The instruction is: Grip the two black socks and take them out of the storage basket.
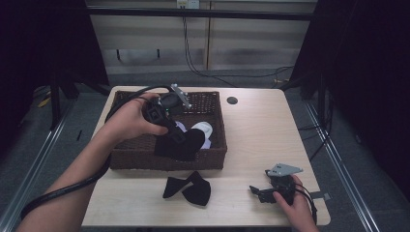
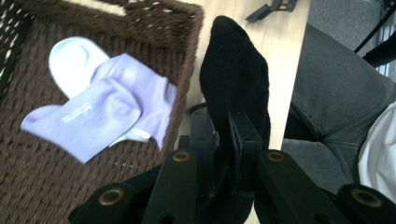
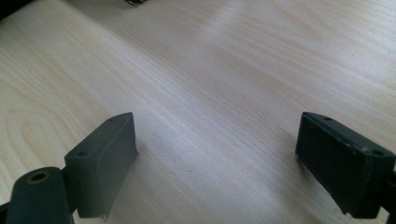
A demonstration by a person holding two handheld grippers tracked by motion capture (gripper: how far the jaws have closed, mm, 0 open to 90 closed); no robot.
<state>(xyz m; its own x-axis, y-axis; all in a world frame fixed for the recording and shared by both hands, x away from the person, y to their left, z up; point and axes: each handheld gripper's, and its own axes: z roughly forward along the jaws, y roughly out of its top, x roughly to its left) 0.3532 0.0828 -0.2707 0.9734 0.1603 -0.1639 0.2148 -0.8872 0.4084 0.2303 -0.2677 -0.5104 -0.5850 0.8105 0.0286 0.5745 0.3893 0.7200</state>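
Small white print on the lilac sock (image 2: pixel 95 114) is blurring unreadable in the brown wicker basket (image 1: pixel 212 159) beside a white sock (image 2: pixel 70 60), left gripper (image 2: pixel 229 140) clamping a black sock (image 2: pixel 233 79) over the basket's near edge, right gripper (image 3: pixel 217 163) resting spread on the bench's near-right corner.

Your left gripper (image 1: pixel 180 136) pinches a black sock (image 1: pixel 181 145) between its closed jaws. The sock hangs limp over the basket's (image 1: pixel 145 159) front right part, its free end drooping past the woven front wall toward the desk. A second black sock (image 1: pixel 188 188) lies flat and folded on the desk (image 1: pixel 261 140), just in front of the basket, near the middle of the desk's front edge. Inside the basket, at its right side, lie a lavender sock (image 2: pixel 93 116) and a white sock (image 2: pixel 70 60), overlapping, with the lavender one on top.
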